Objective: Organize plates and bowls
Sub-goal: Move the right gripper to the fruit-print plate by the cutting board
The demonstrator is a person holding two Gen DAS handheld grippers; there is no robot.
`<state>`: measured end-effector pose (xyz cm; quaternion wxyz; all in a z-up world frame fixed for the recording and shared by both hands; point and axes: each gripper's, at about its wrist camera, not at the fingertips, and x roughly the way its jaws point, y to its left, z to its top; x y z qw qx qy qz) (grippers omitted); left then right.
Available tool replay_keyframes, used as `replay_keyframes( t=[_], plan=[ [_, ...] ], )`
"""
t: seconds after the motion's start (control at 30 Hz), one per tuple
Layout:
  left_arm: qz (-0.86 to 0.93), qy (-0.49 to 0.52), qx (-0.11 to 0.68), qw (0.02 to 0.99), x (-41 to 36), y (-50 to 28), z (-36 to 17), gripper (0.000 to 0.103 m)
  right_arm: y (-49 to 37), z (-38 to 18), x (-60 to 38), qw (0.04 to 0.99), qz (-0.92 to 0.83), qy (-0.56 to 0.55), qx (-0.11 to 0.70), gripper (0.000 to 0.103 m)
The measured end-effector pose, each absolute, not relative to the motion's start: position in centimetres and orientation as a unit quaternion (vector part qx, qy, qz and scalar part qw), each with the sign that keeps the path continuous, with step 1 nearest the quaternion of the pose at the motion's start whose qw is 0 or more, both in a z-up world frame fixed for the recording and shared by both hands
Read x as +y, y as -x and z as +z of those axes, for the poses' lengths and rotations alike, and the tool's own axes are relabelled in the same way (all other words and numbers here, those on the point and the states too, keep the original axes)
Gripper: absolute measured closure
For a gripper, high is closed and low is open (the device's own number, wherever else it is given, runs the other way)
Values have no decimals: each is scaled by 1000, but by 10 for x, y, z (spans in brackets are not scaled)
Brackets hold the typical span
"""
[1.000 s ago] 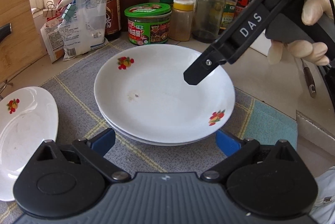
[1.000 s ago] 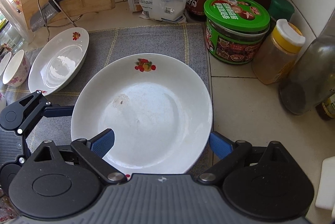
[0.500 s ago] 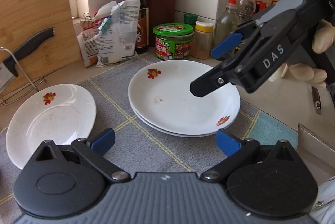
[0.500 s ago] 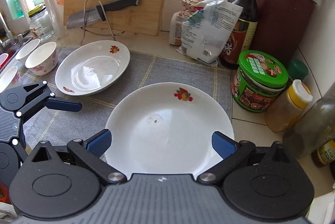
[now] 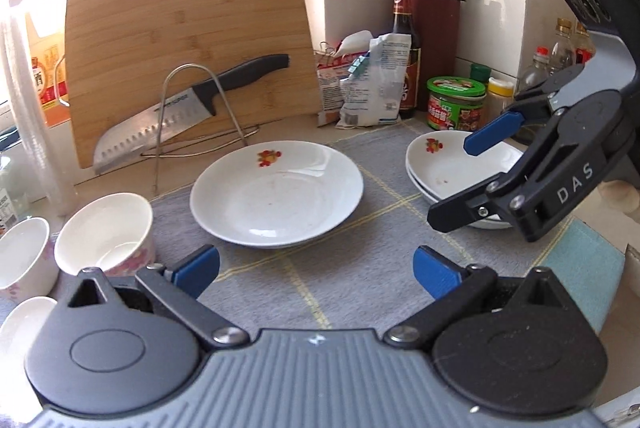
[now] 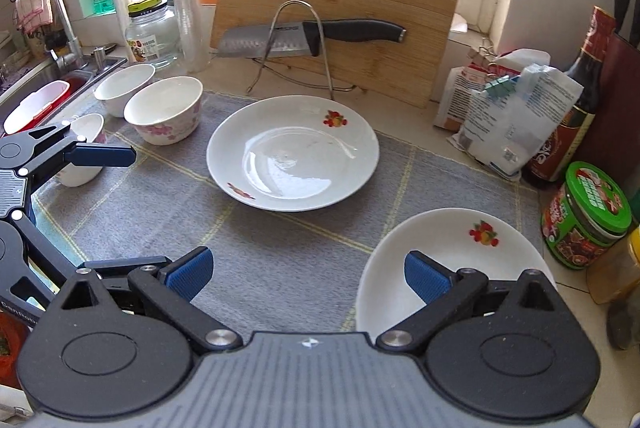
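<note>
Both sets of jaws are spread wide with nothing held: left gripper [image 5: 316,268], right gripper [image 6: 306,274]. A single plate [image 6: 292,152] is seen mid-mat [image 6: 160,212], stacked plates [image 5: 444,168] to its right, bowls [image 6: 164,110] to its left.

Right gripper [image 5: 480,180] hides stacked plates' [image 5: 444,168] right side.

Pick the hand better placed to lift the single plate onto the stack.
Right, probably. The right gripper is open and empty beside the stacked plates, facing the single plate; the left gripper sits nearer the bowls.
</note>
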<state>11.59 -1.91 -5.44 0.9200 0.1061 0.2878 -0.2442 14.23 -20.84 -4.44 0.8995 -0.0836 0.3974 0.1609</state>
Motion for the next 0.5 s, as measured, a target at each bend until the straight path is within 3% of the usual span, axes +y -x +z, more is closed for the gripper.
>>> replay_keyframes(
  t=[0.5],
  plan=[
    [-230,-101,320,913,14,-114,-77,1,-150,-56,-169,898,153,73,407,0]
  ],
)
